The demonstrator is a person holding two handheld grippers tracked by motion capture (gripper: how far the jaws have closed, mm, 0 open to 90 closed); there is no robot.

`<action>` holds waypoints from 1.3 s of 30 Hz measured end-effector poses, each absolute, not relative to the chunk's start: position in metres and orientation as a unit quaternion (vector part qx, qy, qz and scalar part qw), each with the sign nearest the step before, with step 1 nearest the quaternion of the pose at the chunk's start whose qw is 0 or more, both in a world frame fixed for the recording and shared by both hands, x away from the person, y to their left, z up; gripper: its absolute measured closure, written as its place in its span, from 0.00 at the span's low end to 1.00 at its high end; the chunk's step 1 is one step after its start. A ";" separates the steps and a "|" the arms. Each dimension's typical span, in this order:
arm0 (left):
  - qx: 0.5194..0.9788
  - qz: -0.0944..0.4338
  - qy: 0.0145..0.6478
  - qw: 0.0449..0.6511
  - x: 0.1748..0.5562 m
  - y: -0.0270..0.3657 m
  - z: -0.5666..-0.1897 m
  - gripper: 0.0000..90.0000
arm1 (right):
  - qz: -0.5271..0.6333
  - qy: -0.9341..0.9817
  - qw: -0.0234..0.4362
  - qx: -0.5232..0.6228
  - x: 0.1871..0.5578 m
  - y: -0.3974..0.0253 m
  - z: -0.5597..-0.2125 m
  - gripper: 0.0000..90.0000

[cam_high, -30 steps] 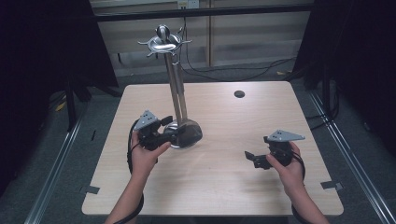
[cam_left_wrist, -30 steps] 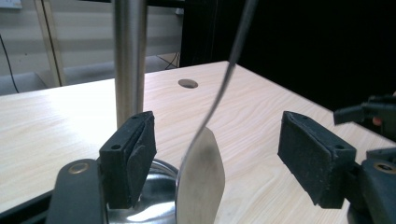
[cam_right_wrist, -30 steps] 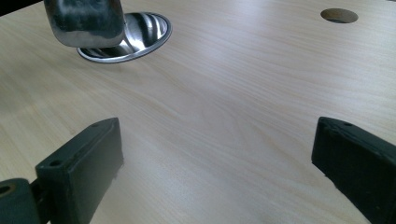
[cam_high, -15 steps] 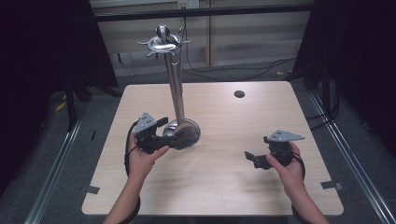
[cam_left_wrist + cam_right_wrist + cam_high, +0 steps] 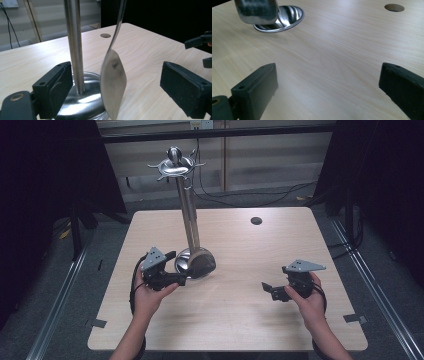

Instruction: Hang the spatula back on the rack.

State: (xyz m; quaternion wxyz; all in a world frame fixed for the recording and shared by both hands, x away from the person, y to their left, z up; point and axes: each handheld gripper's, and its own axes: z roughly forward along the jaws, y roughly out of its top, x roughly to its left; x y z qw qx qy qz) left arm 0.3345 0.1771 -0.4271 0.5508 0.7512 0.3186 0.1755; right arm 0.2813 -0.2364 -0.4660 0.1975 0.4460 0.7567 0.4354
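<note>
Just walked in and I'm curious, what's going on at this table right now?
A person sits at a wooden table with a two-jaw gripper in each hand. The left gripper is at the base of a tall steel utensil stand, its jaws open around the stand's pole and a metal spatula that hangs beside it, gripping nothing yet. The right gripper hangs open over bare wood to the right, apart from the stand.
</note>
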 end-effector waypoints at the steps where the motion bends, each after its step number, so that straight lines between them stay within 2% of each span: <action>1: 0.750 0.174 0.319 0.552 0.334 0.178 -0.428 0.11 | 0.435 0.757 0.197 0.446 0.281 -0.236 -0.466 0.02; 16: 0.768 0.174 0.322 0.525 0.328 0.196 -0.447 0.08 | 0.435 0.758 0.199 0.444 0.281 -0.236 -0.466 0.02; 39: 0.768 0.164 0.344 0.515 0.329 0.221 -0.469 0.08 | 0.434 0.761 0.199 0.439 0.282 -0.234 -0.466 0.02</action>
